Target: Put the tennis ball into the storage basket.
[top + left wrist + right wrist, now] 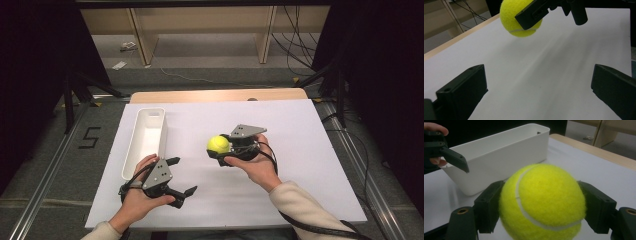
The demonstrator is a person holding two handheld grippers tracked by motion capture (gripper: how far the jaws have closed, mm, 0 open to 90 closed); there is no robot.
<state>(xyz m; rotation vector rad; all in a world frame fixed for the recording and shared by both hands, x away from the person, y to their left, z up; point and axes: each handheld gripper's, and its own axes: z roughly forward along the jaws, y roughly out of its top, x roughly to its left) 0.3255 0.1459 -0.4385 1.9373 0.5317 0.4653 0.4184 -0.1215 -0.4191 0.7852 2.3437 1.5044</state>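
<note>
Right gripper (pixel 220 150) has its 2 jaws clamped on the tennis ball (pixel 218 144), held clear above the white sheet (pixel 300 165) right of the white bin (pixel 145 140), while left gripper (pixel 180 176) sits near it, jaws wide apart, holding nothing.
</note>
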